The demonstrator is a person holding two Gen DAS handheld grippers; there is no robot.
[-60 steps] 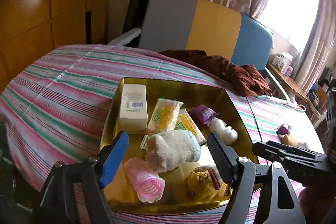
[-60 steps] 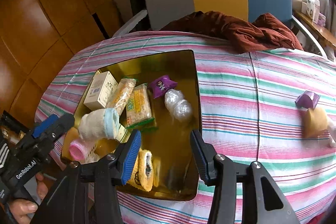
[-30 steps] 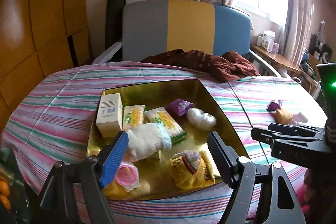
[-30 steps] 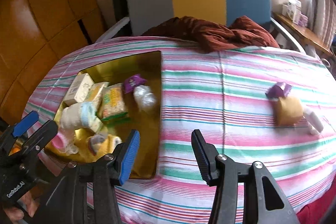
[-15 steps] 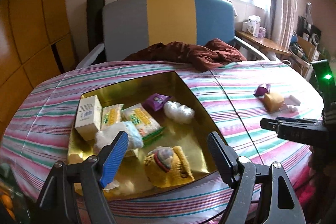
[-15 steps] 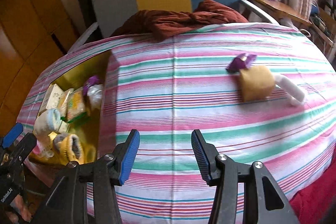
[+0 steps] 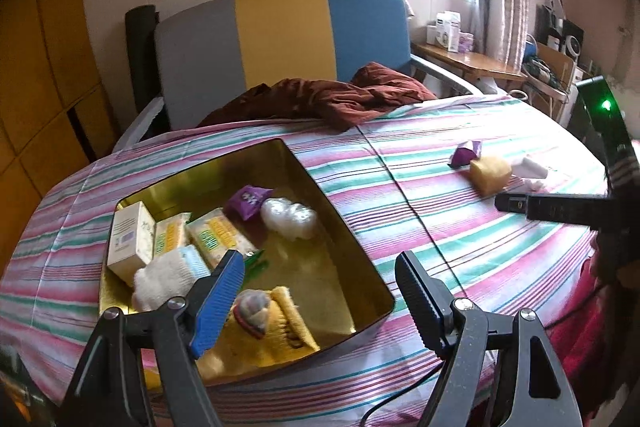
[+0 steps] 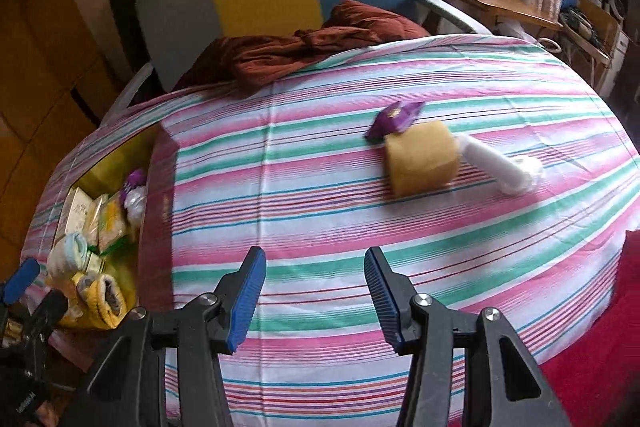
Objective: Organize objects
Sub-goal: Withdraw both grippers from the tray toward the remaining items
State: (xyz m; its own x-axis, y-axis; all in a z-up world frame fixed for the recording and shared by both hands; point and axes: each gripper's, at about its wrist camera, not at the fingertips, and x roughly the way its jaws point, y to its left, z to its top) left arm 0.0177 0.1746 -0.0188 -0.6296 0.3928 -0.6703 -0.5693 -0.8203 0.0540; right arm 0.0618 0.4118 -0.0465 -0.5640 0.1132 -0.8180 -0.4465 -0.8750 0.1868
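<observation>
Right wrist view: right gripper (image 8: 315,297) is held empty, narrowly parted, over the striped tablecloth (image 8: 320,195); left gripper (image 7: 320,297) wide, empty, above the gold tray (image 7: 352,251).

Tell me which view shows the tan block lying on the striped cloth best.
The right wrist view: the tan block sits large and unobstructed, between a purple packet and a white tube. The left wrist view shows it small and far off, near the right gripper's black finger.
</observation>
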